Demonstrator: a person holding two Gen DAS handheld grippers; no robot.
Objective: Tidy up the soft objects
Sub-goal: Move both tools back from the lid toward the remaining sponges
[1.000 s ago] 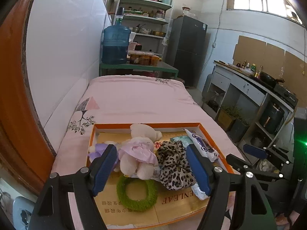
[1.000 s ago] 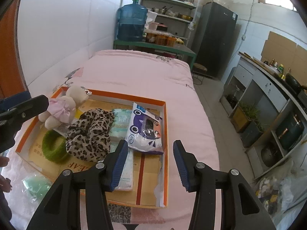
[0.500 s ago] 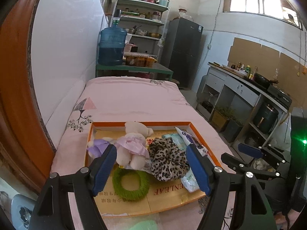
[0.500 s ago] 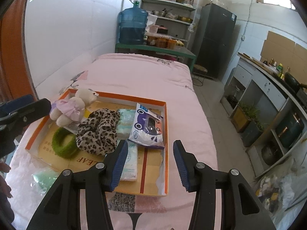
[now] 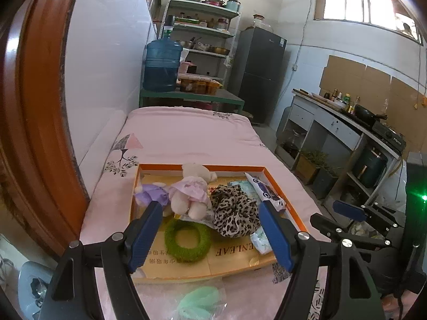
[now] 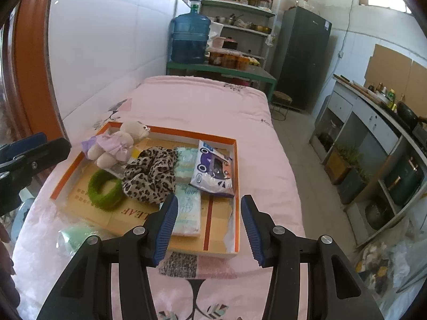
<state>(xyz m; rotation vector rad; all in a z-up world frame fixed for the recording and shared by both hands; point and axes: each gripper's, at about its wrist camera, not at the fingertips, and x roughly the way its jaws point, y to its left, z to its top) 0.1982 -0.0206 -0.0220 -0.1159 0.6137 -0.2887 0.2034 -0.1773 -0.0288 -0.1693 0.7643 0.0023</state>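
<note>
Now | orange-rimmed tray [image 6: 235,165] ahead of both grippers holds plush bear [image 5: 192,192], leopard cloth [image 6: 152,172], green ring [image 5: 187,240] | both jaws apart, empty | tray farther than before

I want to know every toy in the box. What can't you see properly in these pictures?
- Purple toy, left wrist view: the left gripper finger covers its lower part.
- Green thing in plastic, left wrist view: cut off by the bottom edge; blurry in the right wrist view.
- Paper under the teddy bear: mostly covered by it.
- Box lettering: partly hidden by the leopard cloth.
</note>
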